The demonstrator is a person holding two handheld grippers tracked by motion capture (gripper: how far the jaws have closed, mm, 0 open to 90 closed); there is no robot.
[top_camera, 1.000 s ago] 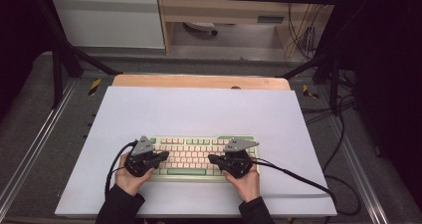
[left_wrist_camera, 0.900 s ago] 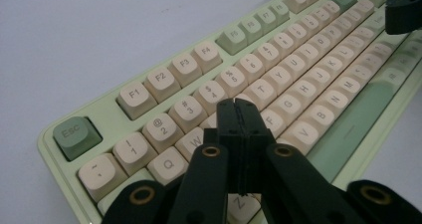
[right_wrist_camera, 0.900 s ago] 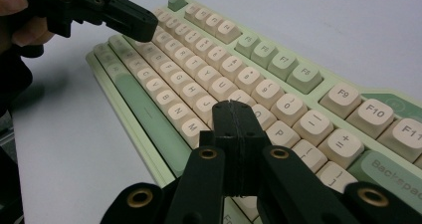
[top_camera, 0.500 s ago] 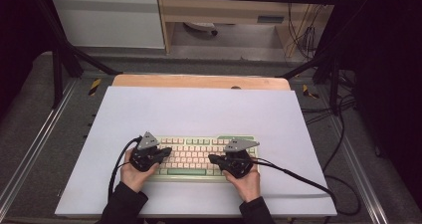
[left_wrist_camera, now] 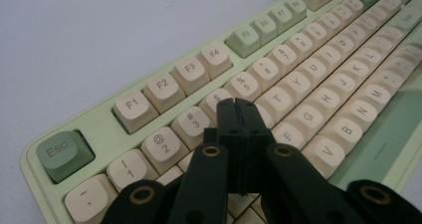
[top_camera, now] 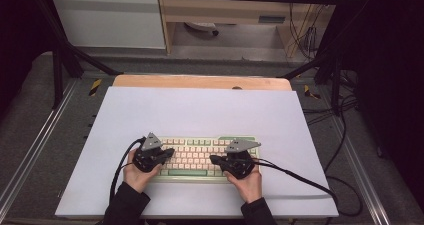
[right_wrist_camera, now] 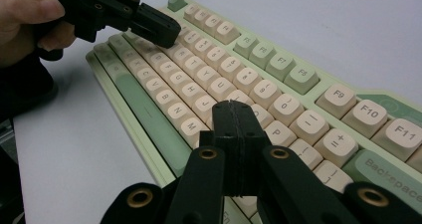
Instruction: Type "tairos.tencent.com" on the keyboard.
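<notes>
A pale green keyboard [top_camera: 200, 145] with cream keys lies on the white table top near the front edge. My left gripper [top_camera: 170, 152] hovers over its left half, jaws shut with nothing between them; in the left gripper view the tips [left_wrist_camera: 235, 104] sit above the keys near the number row [left_wrist_camera: 244, 86]. My right gripper [top_camera: 213, 159] is over the right half, also shut and empty, its tips [right_wrist_camera: 233, 106] above keys near the letter rows [right_wrist_camera: 278, 132]. The left gripper [right_wrist_camera: 164, 27] shows at the top left of the right gripper view, held in a hand [right_wrist_camera: 25, 15].
The white board [top_camera: 200, 110] covers a wooden table [top_camera: 200, 81] inside a metal frame. Black cables [top_camera: 300, 180] trail from both grippers across the board. Behind the table stand a cabinet [top_camera: 110, 20] and a shelf with hanging cables [top_camera: 305, 30].
My left gripper has shifted slightly to the right and forward over the keyboard. The right gripper has stayed in place.
</notes>
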